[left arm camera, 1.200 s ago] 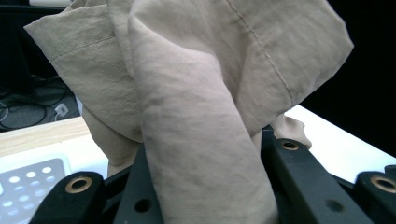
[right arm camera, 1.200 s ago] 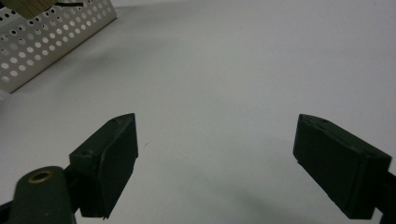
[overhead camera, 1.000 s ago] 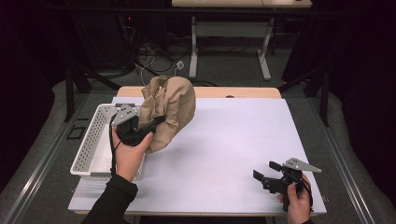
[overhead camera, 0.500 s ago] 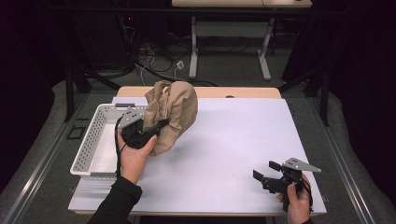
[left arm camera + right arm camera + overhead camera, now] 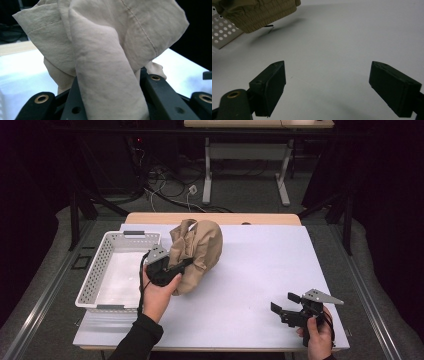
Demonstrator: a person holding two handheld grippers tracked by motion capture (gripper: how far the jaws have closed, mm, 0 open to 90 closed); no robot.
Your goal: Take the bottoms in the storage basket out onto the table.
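one tan garment (image 5: 197, 252), one white basket (image 5: 100, 280), two claws (image 5: 170, 268) (image 5: 286, 304)

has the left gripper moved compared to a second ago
Yes. The left gripper, shut on the tan garment, has shifted right, away from the white basket, toward the table's middle.

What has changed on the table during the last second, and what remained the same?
The left gripper, shut on the beige garment, moved from beside the white basket toward the table's middle and sank a little, carrying the bunched cloth with it. The grip did not change. The right gripper stayed in place near the front right corner of the white table, holding nothing. The basket did not move.
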